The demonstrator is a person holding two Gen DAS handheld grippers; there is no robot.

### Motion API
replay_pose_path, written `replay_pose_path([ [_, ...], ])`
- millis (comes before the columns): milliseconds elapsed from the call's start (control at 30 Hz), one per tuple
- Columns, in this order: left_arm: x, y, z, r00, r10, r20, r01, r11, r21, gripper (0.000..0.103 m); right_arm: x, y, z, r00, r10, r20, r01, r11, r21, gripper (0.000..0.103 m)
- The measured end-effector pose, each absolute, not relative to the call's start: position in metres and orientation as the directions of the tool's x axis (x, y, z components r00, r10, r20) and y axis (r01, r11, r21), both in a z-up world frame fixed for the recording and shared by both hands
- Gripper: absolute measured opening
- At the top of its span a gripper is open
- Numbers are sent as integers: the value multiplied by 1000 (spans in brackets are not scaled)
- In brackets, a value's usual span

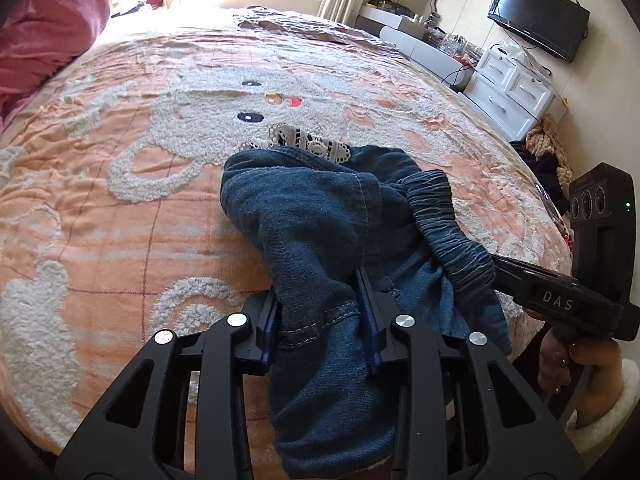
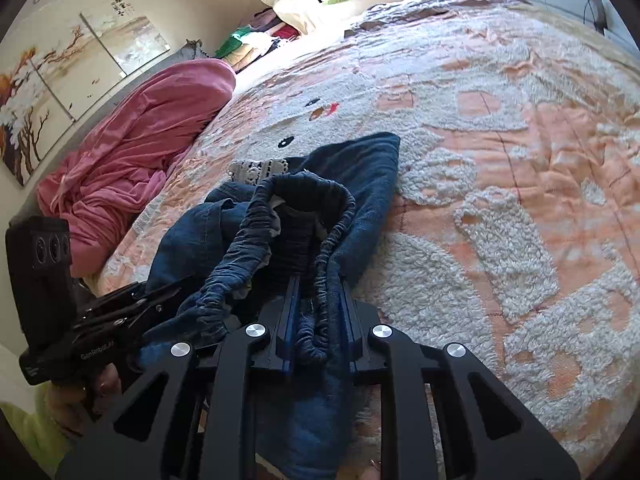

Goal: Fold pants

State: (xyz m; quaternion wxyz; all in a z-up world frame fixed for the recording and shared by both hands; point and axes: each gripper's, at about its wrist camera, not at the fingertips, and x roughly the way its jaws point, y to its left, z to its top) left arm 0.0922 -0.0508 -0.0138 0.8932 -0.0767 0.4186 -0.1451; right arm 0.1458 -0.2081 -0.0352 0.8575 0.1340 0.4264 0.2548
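**A:** Bottom centre of the left wrist view: the left gripper (image 1: 324, 316), its 2 blue-edged fingers closed on a thick bunch of denim, apparently a seamed leg or hem portion of the child's jeans (image 1: 320, 216). Why grip it there?

**B:** Likely to get a corner under control. The jeans lie in a crumpled heap on the peach-and-white bedspread (image 1: 120, 220), low centre of the frame, so nothing can be folded until the cloth is pulled out flat.

**A:** And the other tool?

**B:** In the right wrist view, bottom centre, the right gripper (image 2: 316, 312) is clamped on the gathered elastic waistband (image 2: 320, 196), which loops up above its fingers. From the left wrist view that same gripper enters at the right edge, its tip buried under the waistband. 2 grips at separate points suggest a spread: waist 1 way, leg the other.

**A:** How far along is the fold?

**B:** By my judgement, barely begun. No clean crease shows; the denim is bunched between both tools, and a scrap of white lace trim (image 1: 308, 142) peeks out at the far edge of the heap.

**A:** Anything in the way?

**B:** A pink quilt (image 2: 140, 152) sits bundled at the left of the right wrist view, well apart from the jeans. The risk is rather the thick bunch slipping from the left grip as tension comes on.
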Motion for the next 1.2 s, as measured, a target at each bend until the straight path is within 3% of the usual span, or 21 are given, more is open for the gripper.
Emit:
replay_pose_path([
  [133, 92, -43, 1, 636, -340, -693, 201, 940, -276, 20, 137, -189, -12, 553, 527, -646, -379, 849, 368, 14],
  [200, 93, -38, 9, 659, -323, -679, 195, 946, -260, 20, 138, -179, 1, 561, 538, -629, -412, 841, 351, 8],
  [567, 139, 12, 32, 759, -179, -626, 106, 983, -152, 20, 211, -100, 23, 560, 570, -601, -510, 809, 292, 8],
  [767, 163, 32, 2, 694, -164, -701, 65, 984, -167, 21, 251, -84, -21, 480, 516, -709, -431, 843, 321, 9],
  [967, 160, 40, -15, 673, -146, -725, 28, 985, -172, 35, 254, -106, -53, 455, 483, -748, -326, 872, 365, 20],
  [1200, 159, 44, -22, 670, -123, -732, 5, 987, -161, 51, 253, -106, -59, 461, 466, -755, -313, 882, 354, 22],
])
